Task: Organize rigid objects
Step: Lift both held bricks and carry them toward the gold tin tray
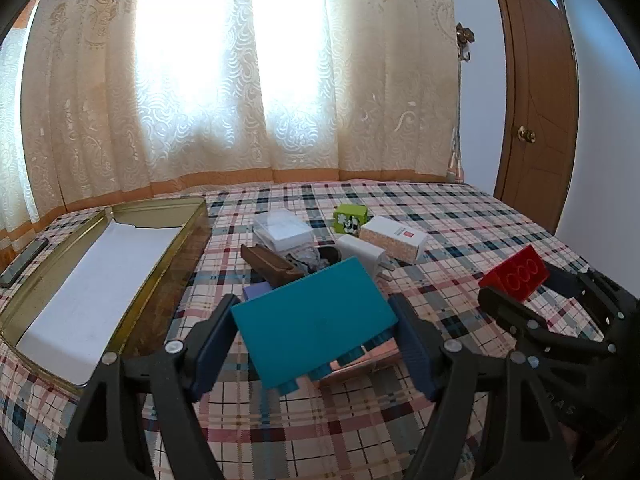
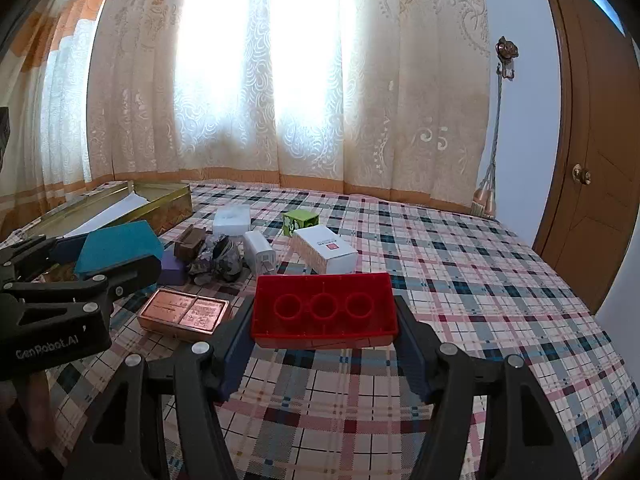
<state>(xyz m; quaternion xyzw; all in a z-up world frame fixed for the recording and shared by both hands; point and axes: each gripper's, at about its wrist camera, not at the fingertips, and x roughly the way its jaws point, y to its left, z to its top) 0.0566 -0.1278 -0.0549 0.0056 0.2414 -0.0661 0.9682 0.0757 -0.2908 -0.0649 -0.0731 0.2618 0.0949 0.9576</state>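
— What are the two hands doing right now?

— Each is gripping a block. The left hand-held gripper (image 1: 316,338) is clamping a teal block (image 1: 314,320) between its jaws and holding it up off the bed (image 1: 460,216), tilted, studs facing down. The right hand-held gripper (image 2: 324,344) is pinching a red block (image 2: 324,310) by its short ends, with the hollow underside and three round sockets facing the camera.

— And where is it all meant to be going?

— My guess is the open gold tin (image 1: 160,276), lined in white and lying on the bed. From the left gripper it is sitting at about ten o'clock, just beside the teal block, its long axis running from near-left toward the curtain (image 1: 380,80). From the right gripper it is lying well off at ten o'clock, beyond the left one.

— So the left hand is nearer?

— Clearly. It is pointing forward and slightly down over the clutter: a white box (image 2: 324,254), a green box (image 2: 300,220), a charger (image 2: 260,256) and a copper tin (image 2: 184,314). I judge a short swing leftward should be carrying the teal block over the tin's rim.
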